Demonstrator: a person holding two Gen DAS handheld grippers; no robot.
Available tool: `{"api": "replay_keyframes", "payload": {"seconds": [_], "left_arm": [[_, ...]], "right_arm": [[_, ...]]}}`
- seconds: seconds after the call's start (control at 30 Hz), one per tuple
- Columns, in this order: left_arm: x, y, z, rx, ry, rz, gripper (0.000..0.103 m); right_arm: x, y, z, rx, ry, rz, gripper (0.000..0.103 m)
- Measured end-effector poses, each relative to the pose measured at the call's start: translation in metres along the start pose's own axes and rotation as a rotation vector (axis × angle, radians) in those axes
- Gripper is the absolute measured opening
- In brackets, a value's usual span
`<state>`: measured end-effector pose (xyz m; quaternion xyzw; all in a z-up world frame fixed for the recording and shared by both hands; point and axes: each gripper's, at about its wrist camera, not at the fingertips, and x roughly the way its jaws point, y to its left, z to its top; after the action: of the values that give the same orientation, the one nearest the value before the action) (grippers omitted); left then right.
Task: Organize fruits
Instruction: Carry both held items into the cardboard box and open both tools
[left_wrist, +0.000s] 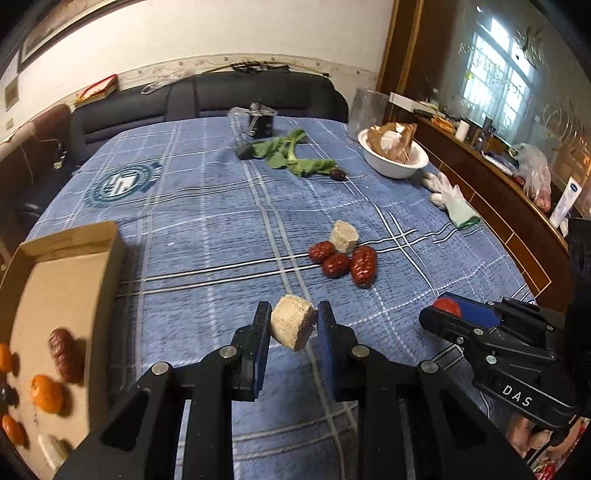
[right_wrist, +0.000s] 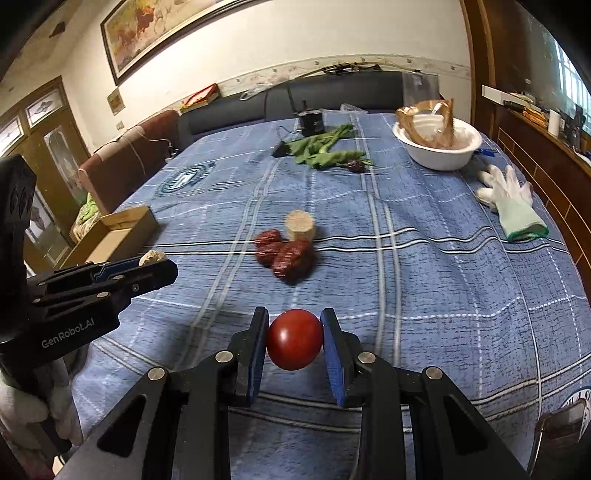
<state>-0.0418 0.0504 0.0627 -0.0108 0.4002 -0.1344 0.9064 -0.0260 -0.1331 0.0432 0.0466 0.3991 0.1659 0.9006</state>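
**Both grippers loaded, box off to the left**

At far left the box (left_wrist: 74, 266) lies open, already holding oranges (left_wrist: 46, 393), a date (left_wrist: 66, 354) and a pale chunk near its front corner. Its near wall stands between the load and the floor of the box, so a low carry could catch the rim and shove the box along the cloth (left_wrist: 207, 229).

The left gripper (left_wrist: 293, 325) is clamped on a pale, fibrous cane piece (left_wrist: 293, 326), raised off the cloth. The piece sits tilted, pinched near the fingertips with its cut face toward the right finger; I judge that a jolt could twist it free, since its lower end hangs below the pads.

Ahead, mid-table, three wrinkled red dates (left_wrist: 343, 262) crowd against a second cane piece (left_wrist: 344, 236), touching it. Picking one could nudge the rest.

To the right, the right gripper (right_wrist: 294, 339) is closed on a smooth, glossy red fruit (right_wrist: 294, 339), held across its widest part and lifted. Round and slick, it could squirt out if the squeeze eases, and roll far on the cloth. With both grippers side by side heading left, they could knock each other.
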Motion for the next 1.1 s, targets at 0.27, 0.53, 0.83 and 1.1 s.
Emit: {"api": "replay_keyframes", "payload": {"seconds": [0.27,0.53,0.83,1.1], "left_arm": [[-0.042,0.055,-0.02,-0.087,-0.029,0.086,0.024],[-0.084,0.134,-0.046,-0.199,-0.051,0.253,0.024],[-0.1,0.206,-0.074,-0.309,-0.008,0.376,0.024],[-0.089,0.226,-0.086,-0.336,0.034,0.366,0.024]], "right_arm": [[-0.004,0.05,0.007,-0.069,-0.002,0.079,0.032],[0.006,0.121,0.016,-0.158,0.015,0.196,0.032],[0.028,0.212,0.015,-0.286,0.061,0.324,0.032],[0.061,0.268,0.002,-0.388,0.109,0.337,0.033]]}}
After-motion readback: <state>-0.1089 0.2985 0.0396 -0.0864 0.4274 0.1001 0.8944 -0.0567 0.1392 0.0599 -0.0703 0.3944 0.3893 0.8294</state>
